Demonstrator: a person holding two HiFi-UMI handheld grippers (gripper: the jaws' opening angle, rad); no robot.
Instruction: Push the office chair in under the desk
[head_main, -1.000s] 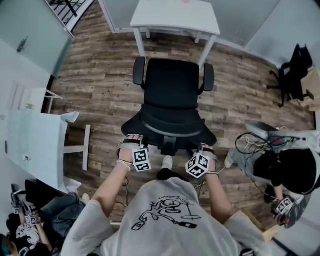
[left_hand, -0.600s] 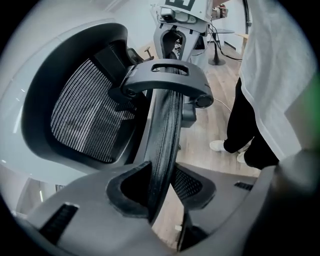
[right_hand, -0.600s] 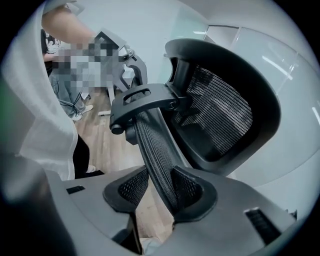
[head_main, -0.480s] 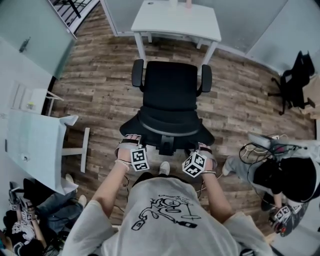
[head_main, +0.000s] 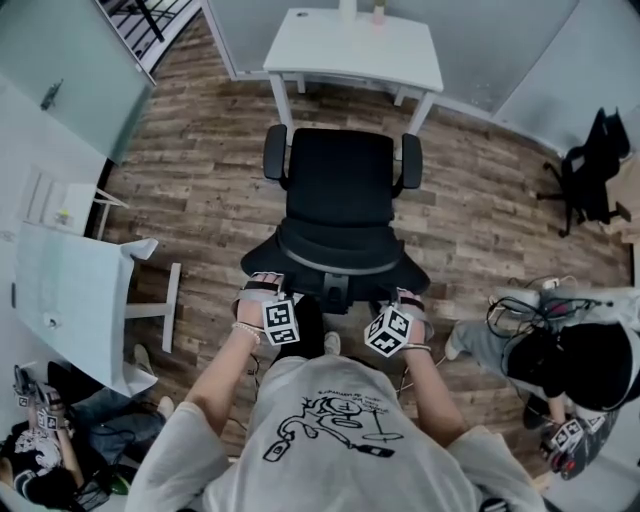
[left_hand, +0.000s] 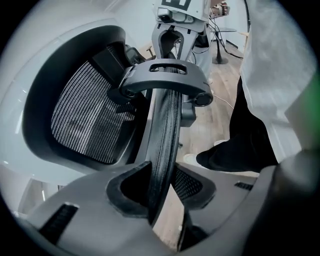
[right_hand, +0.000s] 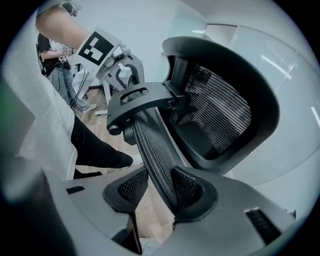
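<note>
The black office chair (head_main: 340, 200) faces the white desk (head_main: 355, 45) at the top of the head view, its armrests just short of the desk's front legs. My left gripper (head_main: 266, 292) is shut on the left end of the backrest's top rim, and my right gripper (head_main: 408, 303) is shut on the right end. In the left gripper view the mesh-edged backrest rim (left_hand: 165, 135) runs between the jaws of my left gripper (left_hand: 161, 192). The right gripper view shows the same rim (right_hand: 152, 145) pinched by my right gripper (right_hand: 161, 192).
A seated person (head_main: 575, 350) with cables is at the right, and a second black chair (head_main: 590, 160) stands beyond. A white table (head_main: 70, 300) is at the left, with another person (head_main: 40, 450) at the lower left. Glass walls flank the desk. Bottles (head_main: 348, 10) stand on the desk.
I have stepped forward with the chair, and the desk has come further into view. Both grips on the backrest are unchanged.
</note>
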